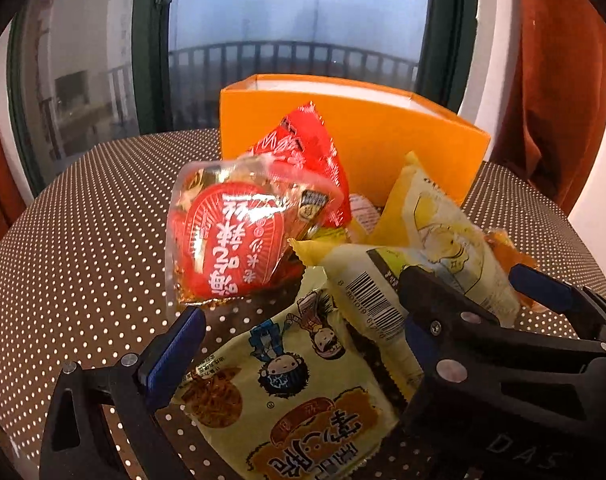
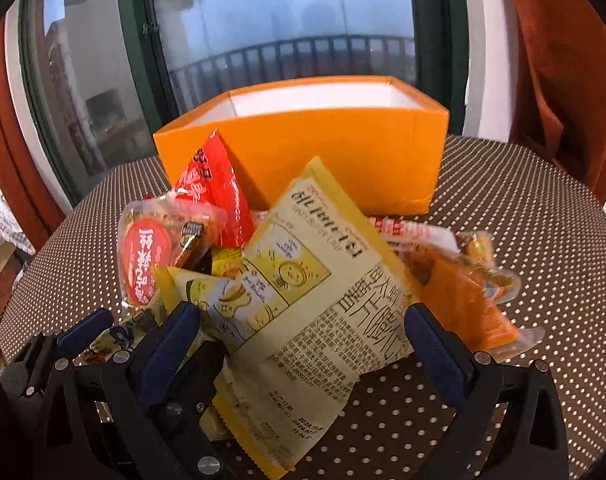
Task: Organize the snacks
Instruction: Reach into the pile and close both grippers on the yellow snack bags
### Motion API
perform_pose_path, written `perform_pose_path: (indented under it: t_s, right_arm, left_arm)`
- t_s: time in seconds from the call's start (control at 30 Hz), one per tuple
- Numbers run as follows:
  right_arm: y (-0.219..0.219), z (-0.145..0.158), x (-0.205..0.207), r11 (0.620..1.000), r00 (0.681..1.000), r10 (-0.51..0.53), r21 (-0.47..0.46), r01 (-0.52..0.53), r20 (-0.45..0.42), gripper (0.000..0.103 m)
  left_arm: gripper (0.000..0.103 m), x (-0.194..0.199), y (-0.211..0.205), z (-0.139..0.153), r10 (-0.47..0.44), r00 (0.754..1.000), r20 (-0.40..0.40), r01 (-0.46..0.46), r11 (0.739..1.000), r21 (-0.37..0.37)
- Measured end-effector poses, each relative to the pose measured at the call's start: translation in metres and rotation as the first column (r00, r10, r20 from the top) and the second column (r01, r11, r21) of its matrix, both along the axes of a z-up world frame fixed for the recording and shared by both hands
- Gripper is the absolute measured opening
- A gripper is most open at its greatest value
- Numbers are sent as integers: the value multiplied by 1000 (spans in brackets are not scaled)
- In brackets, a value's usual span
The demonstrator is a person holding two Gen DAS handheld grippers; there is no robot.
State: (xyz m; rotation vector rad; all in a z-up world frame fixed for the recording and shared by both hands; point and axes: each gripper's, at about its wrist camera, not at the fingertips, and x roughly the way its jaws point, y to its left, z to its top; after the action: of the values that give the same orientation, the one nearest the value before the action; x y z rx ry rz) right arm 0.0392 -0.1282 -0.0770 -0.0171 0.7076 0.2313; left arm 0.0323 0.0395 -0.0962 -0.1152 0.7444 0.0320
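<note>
A pile of snack packets lies on the dotted table before an open orange box, which also shows in the right wrist view. My left gripper is open, its fingers on either side of a pale cartoon noodle packet. A clear packet with a red label stands just beyond it. My right gripper is open around a yellow packet with a comic panel, which also shows in the left wrist view. The right gripper's fingers cross the left wrist view.
A red packet leans against the box. An orange packet lies at the right of the pile. The brown dotted tablecloth covers a round table. A window and rust curtains stand behind.
</note>
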Motion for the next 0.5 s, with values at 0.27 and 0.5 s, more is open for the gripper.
perform_pose_path:
  t_s: [0.27, 0.5]
  right_arm:
    - [2, -18, 9, 1000, 1000, -4, -25, 3, -31, 103]
    - [-2, -24, 6, 1000, 1000, 5, 5, -4, -26, 93]
  left_arm:
    - [101, 3, -2, -13, 18, 1000, -21, -17, 999, 29]
    - [101, -7, -4, -12, 18, 1000, -16, -18, 999, 45]
